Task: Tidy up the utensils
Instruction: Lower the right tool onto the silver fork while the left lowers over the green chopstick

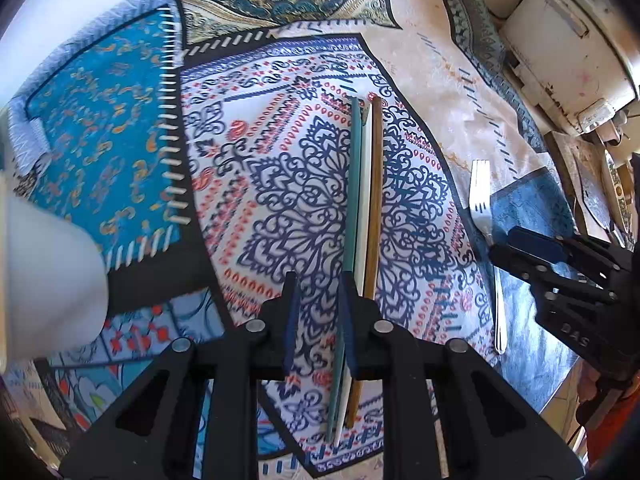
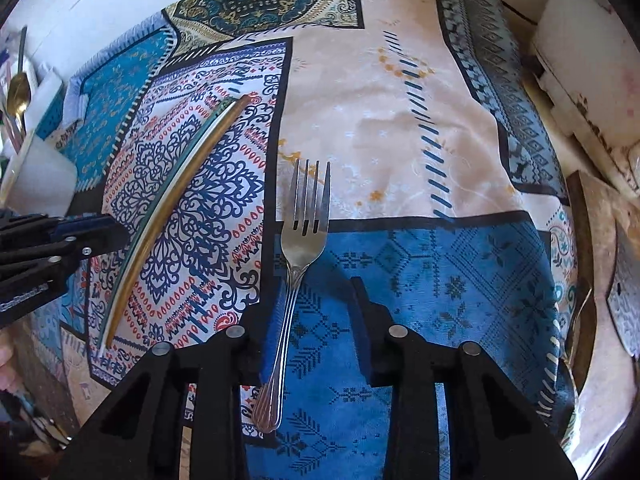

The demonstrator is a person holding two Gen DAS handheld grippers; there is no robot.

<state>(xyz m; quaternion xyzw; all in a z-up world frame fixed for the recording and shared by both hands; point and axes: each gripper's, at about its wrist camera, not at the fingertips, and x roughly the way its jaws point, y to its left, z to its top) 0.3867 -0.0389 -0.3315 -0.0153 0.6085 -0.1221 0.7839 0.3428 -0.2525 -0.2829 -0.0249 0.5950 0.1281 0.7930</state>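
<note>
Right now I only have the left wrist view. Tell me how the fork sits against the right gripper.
Observer: The handle of the fork runs between the fingers of the right gripper. It is close beside the pad on the picture's left, and the other pad stands well clear of it.
Operator: Now report what stands at my far left, past the edge of my picture.
Observer: A gold spoon stands bowl up just beyond the white cup, with other thin handles beside it. I cannot tell whether it is inside that cup.
</note>
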